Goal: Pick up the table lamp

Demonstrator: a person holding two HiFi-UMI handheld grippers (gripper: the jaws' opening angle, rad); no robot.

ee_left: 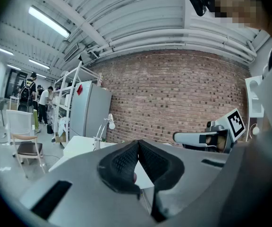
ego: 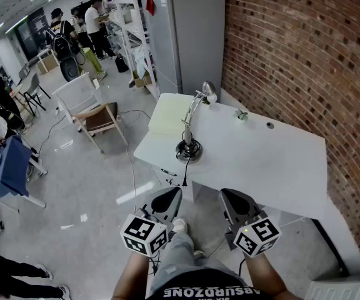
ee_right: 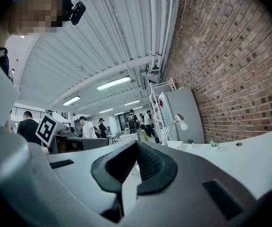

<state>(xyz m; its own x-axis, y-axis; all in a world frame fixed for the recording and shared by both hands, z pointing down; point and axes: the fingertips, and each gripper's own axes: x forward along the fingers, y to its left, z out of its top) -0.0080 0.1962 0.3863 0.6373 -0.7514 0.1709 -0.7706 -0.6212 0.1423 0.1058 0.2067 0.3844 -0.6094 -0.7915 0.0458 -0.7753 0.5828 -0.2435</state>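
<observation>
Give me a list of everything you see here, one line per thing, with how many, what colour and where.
silver gooseneck table lamp: one, silver, upright at the table's near left edge
white rectangular table: one, white, along the brick wall
small green plant-like item: at least one, green, on the table near the wall
tall grey cabinet: one, grey, beyond the table
red brick wall: one, red-brown, right side
white chair with brown seat: one, left of the table
people: several, far background, left
left gripper: one, grey with black pads, jaws shut, empty
right gripper: one, same colours, jaws shut, empty
</observation>
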